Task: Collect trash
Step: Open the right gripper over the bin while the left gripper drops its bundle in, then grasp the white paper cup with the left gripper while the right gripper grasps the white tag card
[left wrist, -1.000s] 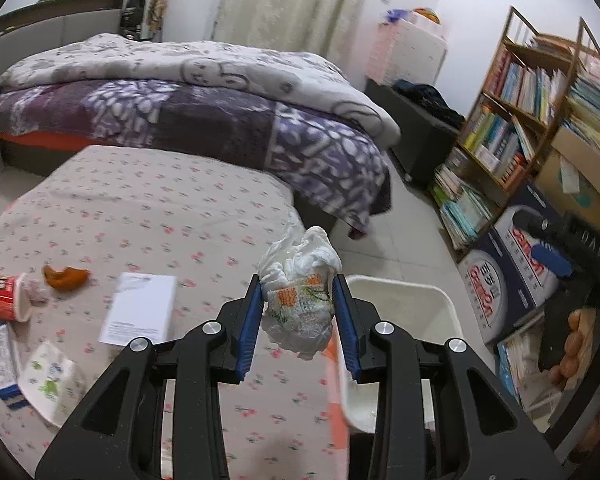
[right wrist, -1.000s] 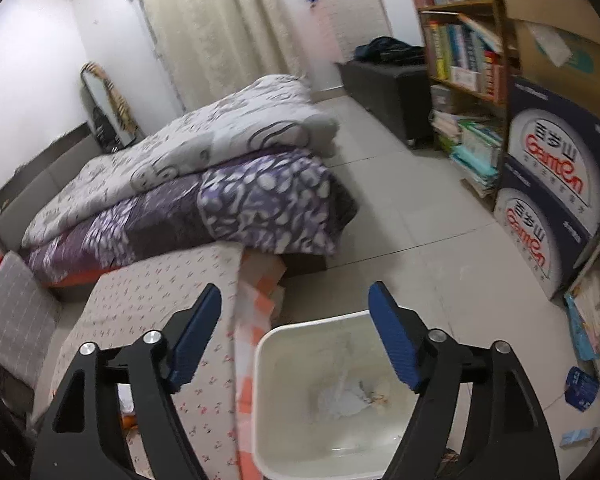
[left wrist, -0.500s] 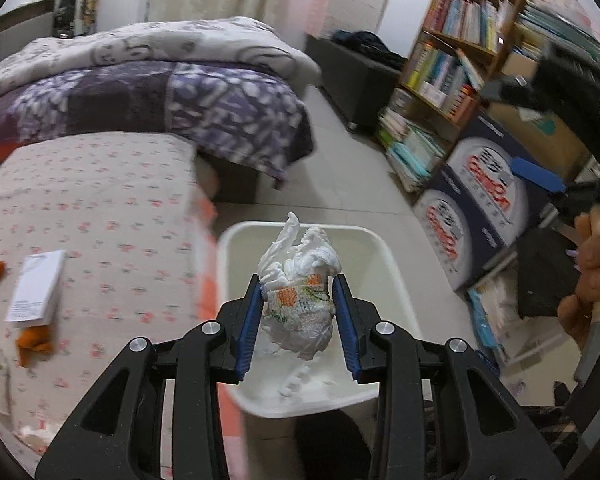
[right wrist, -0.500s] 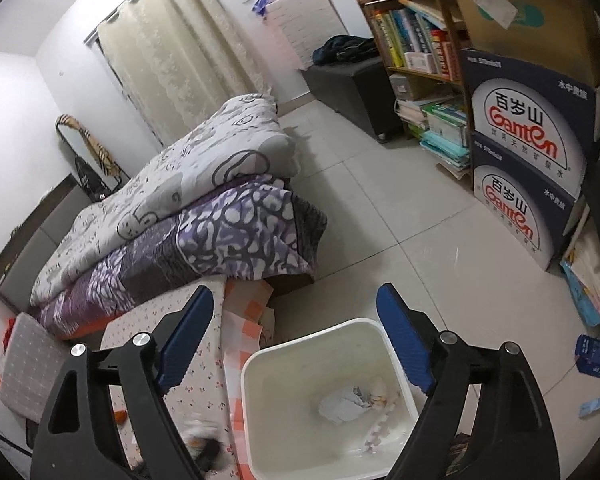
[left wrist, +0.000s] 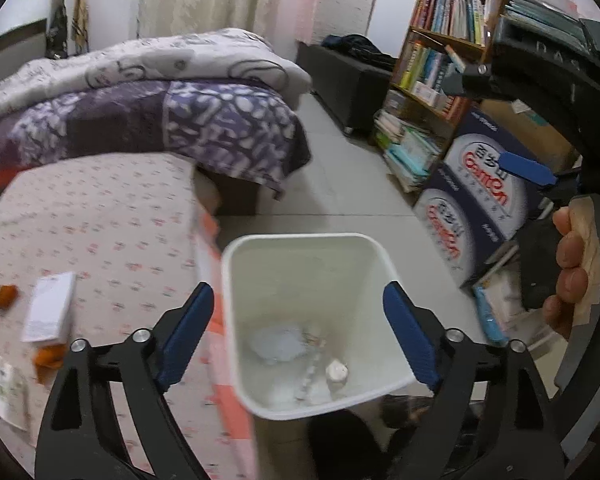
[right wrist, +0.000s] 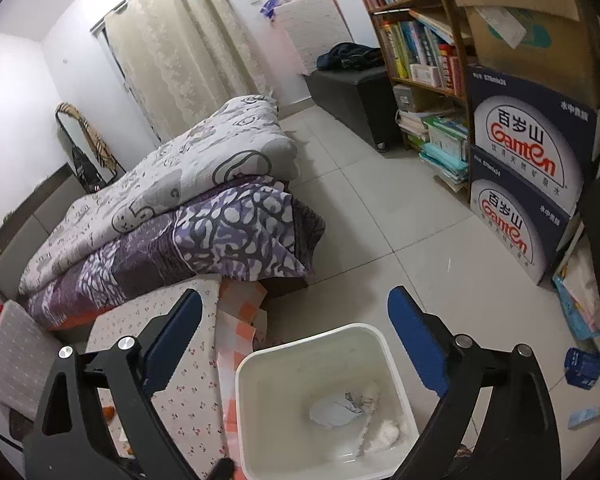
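Left wrist view: left tool (left wrist: 298, 334) gapes wide and empty above the white bin (left wrist: 300, 240), crumpled wrappers (left wrist: 278, 342) inside; right tool (right wrist: 294, 340), likewise wide, at 3 o'clock.

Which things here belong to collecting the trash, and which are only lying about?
Belong to the job:
- white plastic bin, crumpled wrappers inside
- orange scraps and white paper box on the floral cloth
- open left gripper

Lying about:
- purple patterned quilt
- wooden bookshelf
- blue Ganten cartons
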`<act>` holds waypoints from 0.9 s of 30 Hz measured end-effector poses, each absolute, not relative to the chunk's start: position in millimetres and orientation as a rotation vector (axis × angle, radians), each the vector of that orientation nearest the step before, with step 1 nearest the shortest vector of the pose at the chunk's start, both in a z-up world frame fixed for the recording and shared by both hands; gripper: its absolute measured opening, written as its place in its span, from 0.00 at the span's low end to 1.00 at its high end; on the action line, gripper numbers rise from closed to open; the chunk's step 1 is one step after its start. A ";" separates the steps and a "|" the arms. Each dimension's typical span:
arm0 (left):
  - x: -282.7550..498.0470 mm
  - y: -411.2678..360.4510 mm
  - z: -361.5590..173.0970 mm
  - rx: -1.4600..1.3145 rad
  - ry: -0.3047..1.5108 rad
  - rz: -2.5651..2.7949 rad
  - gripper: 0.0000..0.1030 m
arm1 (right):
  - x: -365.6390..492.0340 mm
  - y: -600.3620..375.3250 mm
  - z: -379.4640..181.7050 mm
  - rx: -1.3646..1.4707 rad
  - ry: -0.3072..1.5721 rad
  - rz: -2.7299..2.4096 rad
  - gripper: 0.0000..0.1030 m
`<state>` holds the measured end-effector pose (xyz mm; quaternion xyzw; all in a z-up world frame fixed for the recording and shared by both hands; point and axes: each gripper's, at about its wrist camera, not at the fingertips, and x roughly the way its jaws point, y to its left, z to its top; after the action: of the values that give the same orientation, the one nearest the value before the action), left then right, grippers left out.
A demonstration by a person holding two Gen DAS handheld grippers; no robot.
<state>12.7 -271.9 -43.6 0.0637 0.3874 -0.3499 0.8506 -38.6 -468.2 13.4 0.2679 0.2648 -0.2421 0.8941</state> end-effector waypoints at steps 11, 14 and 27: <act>46.7 -197.2 -49.5 0.141 0.832 -0.564 0.93 | 4.2 -412.1 1.1 0.465 0.643 -0.440 0.90; 60.0 -174.8 -51.9 0.130 0.867 -0.505 0.93 | 14.8 -396.1 -3.2 0.455 0.668 -0.415 0.90; 105.9 -74.8 -75.2 0.145 1.027 -0.277 0.93 | 59.3 -323.5 -16.4 0.386 0.760 -0.283 0.90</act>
<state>105.9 -74.8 -75.2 0.0693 0.4890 -0.1318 0.8595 59.3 -323.5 -16.4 0.1864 0.3673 -0.1368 0.9009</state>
